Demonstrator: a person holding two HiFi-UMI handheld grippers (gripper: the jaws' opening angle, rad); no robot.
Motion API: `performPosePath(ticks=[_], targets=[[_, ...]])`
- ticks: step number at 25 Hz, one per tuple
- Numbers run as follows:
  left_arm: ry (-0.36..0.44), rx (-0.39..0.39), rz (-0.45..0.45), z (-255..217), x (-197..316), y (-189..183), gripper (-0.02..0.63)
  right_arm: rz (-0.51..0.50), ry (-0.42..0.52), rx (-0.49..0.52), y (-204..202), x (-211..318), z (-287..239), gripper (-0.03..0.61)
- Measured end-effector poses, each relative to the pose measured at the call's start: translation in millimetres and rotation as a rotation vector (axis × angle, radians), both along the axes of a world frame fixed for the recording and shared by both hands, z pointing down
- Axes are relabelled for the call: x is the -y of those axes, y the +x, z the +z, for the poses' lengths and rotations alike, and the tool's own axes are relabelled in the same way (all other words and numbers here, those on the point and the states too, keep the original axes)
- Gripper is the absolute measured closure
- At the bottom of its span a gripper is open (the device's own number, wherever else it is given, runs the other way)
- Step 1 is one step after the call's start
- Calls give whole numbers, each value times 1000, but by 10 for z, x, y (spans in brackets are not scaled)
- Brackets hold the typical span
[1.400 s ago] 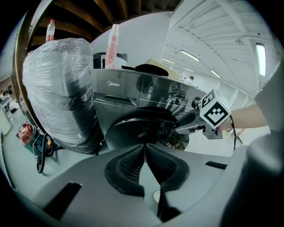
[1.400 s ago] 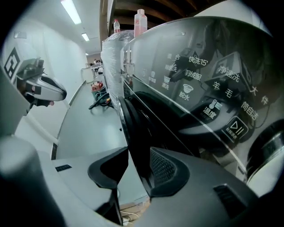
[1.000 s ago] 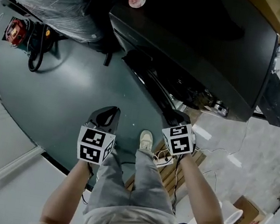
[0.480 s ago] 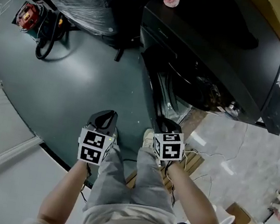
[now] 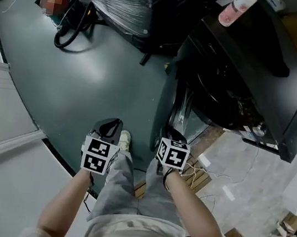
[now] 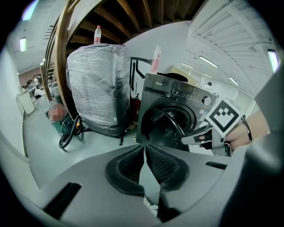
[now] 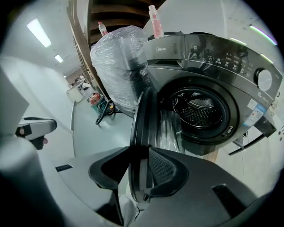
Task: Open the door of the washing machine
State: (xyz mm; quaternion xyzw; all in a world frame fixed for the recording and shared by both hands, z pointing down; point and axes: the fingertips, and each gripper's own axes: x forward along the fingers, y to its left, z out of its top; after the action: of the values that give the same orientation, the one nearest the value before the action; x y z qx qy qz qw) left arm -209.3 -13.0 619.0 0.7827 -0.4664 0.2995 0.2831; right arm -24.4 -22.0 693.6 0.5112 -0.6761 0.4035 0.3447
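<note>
right gripper (image 7: pixel 140 151) clenched on the free edge of the washing machine (image 7: pixel 208 48) door (image 7: pixel 143 111), already wide open; any further pull should follow the hinge arc. left gripper (image 6: pixel 144 148) closed, empty.

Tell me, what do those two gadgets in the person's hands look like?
Each is a grey plastic shell ending in two black fingers with dimpled pads. The left gripper and right gripper both carry a white cube printed with black square markers. The person's forearms are bare; the trousers are light grey.
</note>
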Motion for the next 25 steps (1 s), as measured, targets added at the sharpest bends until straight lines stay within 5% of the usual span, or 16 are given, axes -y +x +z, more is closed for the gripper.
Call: performPosePath(ticks=[13,25], targets=[[38,42,-154,-98,-74,-1268,581,165,-93,10,-833,122,53,410],[4,38,-192,35,100,-1648,581,281,-135,106,-1682,515,116,410]])
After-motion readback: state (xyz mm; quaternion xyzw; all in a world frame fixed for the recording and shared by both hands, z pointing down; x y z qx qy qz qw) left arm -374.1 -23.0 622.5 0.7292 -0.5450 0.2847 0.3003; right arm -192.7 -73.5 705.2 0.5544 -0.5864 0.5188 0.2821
